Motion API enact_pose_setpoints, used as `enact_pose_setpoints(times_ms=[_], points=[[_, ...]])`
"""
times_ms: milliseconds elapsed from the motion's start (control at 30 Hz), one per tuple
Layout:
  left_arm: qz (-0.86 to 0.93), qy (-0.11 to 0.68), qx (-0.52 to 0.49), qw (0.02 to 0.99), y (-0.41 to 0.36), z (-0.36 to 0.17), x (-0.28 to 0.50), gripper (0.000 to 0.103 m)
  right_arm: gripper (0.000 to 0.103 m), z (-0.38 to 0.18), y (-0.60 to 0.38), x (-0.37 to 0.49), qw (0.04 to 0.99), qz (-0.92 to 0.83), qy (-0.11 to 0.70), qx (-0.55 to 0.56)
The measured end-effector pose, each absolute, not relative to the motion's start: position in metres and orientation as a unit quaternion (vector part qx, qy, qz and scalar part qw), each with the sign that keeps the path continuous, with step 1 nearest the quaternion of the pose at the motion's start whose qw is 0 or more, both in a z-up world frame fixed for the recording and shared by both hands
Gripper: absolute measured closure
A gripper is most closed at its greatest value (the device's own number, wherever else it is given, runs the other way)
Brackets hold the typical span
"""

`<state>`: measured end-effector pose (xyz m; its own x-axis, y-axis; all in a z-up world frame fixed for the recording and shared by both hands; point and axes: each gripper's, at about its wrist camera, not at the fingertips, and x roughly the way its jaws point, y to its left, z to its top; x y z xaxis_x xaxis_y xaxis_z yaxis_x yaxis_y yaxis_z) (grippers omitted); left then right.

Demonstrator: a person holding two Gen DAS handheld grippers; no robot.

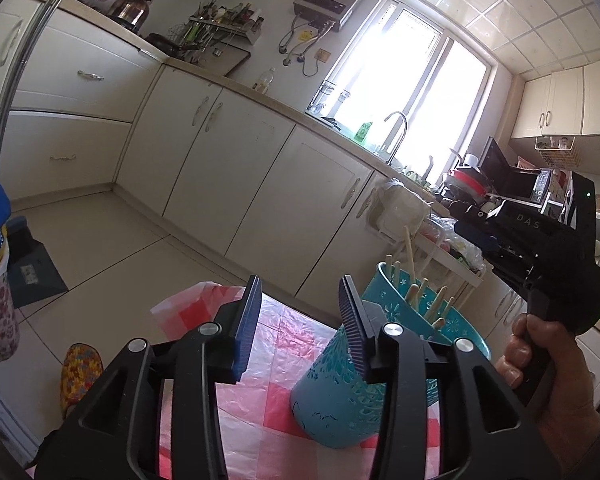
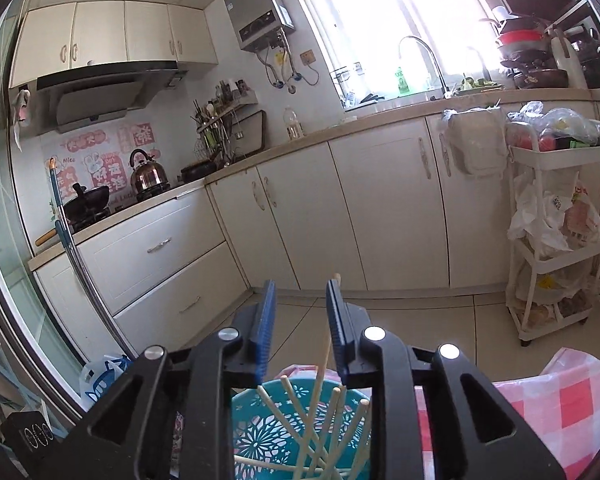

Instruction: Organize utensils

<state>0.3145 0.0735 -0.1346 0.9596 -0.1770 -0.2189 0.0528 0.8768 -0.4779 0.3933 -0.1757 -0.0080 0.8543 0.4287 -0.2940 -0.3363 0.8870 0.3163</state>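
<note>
Pale wooden chopsticks (image 2: 320,432) stand in a teal perforated plastic holder (image 1: 332,392) on the pink-checked desk (image 1: 268,432); both grippers, left (image 1: 300,320) and right (image 2: 300,320), spread empty above it; withdrawing straight upward should avoid snagging sticks.

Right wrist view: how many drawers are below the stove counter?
2: the upper drawer directly under the counter, the lower drawer beneath it. Others may be hidden behind the fingers.
</note>
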Motion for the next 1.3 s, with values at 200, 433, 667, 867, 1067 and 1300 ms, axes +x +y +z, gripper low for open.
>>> enact_pose_setpoints(times_ms=[200,433,667,867,1067,1300], points=[[-0.049,0.165,-0.199,0.965,0.058,-0.131,0.313,0.053,0.067,-0.013,-0.187,0.358,0.952,0.197,0.193,0.135],[-0.037,0.213,-0.159,0.963,0.051,-0.125,0.283,0.037,0.055,-0.036,-0.199,0.292,0.945,0.188,0.234,0.131],[-0.02,0.25,-0.104,0.962,0.036,-0.096,0.234,0.015,0.037,-0.055,-0.213,0.215,0.929,0.167,0.287,0.165],[-0.013,0.267,-0.049,0.962,0.02,-0.058,0.177,0.008,0.011,-0.048,-0.215,0.147,0.928,0.099,0.327,0.15],[-0.012,0.294,-0.02,0.955,0.013,-0.024,0.113,0.008,0.007,-0.01,-0.209,0.074,0.949,0.056,0.294,0.098],[-0.011,0.312,-0.029,0.95,0.017,0.015,0.039,0.008,0.007,0.019,-0.207,0.007,0.938,0.059,0.319,0.117]])
